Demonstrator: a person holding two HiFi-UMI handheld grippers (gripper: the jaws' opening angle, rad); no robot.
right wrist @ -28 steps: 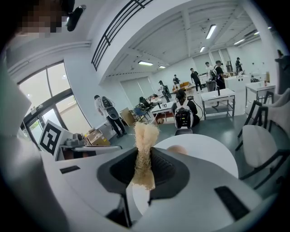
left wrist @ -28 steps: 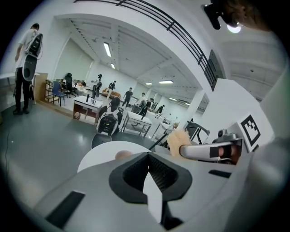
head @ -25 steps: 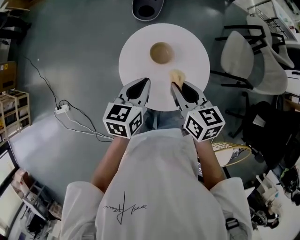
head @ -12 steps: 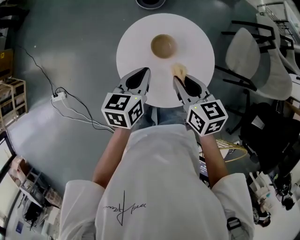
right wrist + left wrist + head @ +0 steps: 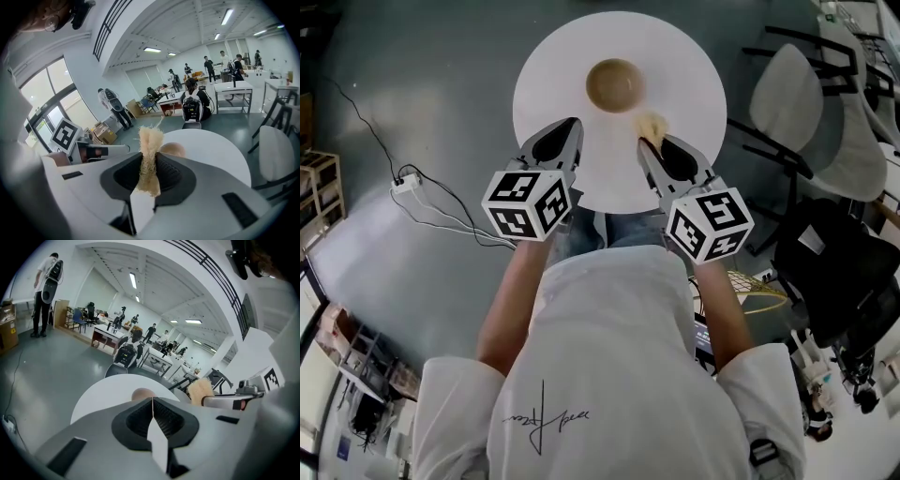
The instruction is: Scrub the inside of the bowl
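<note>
While you hold both grippers over the near edge of the table, this is the count:
Grippers: two, one per hand, each with a marker cube at the back.
Left gripper (image 5: 570, 129): jaws pressed flat together, nothing between them; the left gripper view (image 5: 153, 401) shows the pads meeting on one seam.
Right gripper (image 5: 645, 145): clamped on the scrubber (image 5: 652, 125); the right gripper view (image 5: 149, 157) shows the fibres pinched between both pads and sticking out past the tips.
Scrubbers: one, a pale straw-coloured fibrous wad, frayed at the top.
Bowls: one.
Bowl (image 5: 614, 84) look: small, round, tan like wood, upright with the mouth up, paler on the inside floor than at the rim.
Bowl place: on the table (image 5: 548, 89), toward its far half, about centred between your two grippers in the head view.
Bowl vs scrubber: near each other, scrubber tip off the bowl's near-right side, not touching.
Bowl vs left gripper: well apart.
Tables: one, round, white top.
Chairs: at least two pale-shelled ones (image 5: 783, 103) at your right, off the table.
Floor: grey; one white power strip (image 5: 403, 182) with dark cable at your left.
People: one person (image 5: 44, 291) stands far left in the left gripper view; others further back are too small to count.
</note>
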